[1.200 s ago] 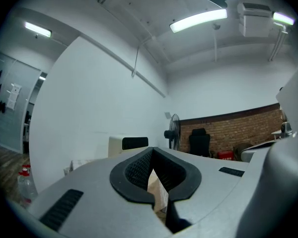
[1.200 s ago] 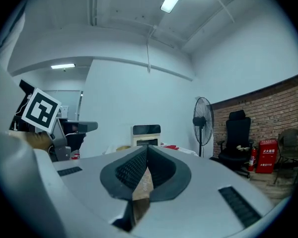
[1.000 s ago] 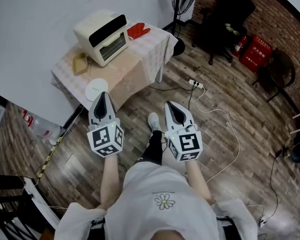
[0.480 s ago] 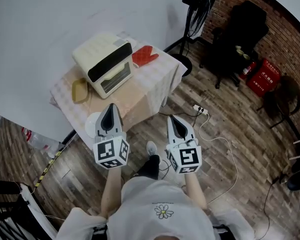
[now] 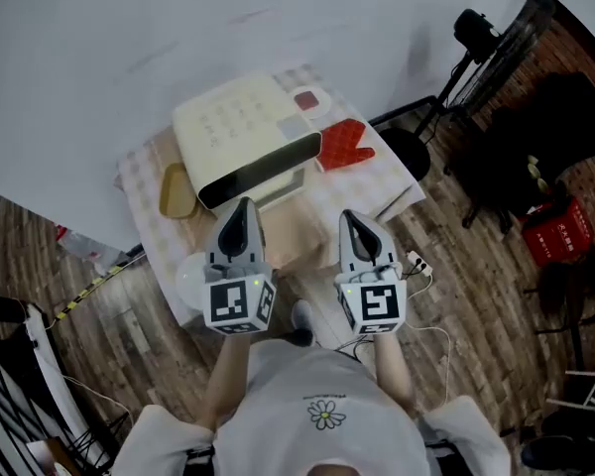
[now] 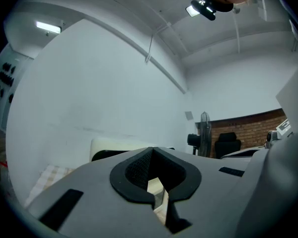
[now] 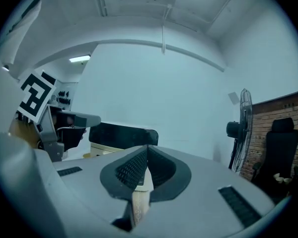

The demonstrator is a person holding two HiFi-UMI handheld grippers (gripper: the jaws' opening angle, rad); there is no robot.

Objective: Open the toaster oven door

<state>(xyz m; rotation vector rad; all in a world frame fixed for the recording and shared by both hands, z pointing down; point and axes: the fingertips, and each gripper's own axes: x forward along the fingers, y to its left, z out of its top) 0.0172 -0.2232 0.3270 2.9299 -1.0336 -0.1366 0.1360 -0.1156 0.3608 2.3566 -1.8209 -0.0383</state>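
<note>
A cream toaster oven (image 5: 240,132) stands on a table with a checked cloth (image 5: 139,181). Its dark glass door (image 5: 263,168) is closed and faces me. My left gripper (image 5: 242,208) and right gripper (image 5: 353,218) hover side by side just in front of the door, apart from it. Both are shut with nothing between the jaws. In the left gripper view the oven (image 6: 107,150) shows just above the closed jaws. The right gripper view has its dark door (image 7: 121,135) straight ahead.
A red oven mitt (image 5: 342,144) lies right of the oven, a tan dish (image 5: 176,191) left of it, and a white plate (image 5: 186,278) near the table's front edge. A standing fan (image 5: 481,33), a black chair (image 5: 555,127), a red box (image 5: 558,231) and floor cables (image 5: 416,264) are to the right.
The table and oven have come much closer and now lie right ahead of both grippers. The jaws stayed shut throughout.
</note>
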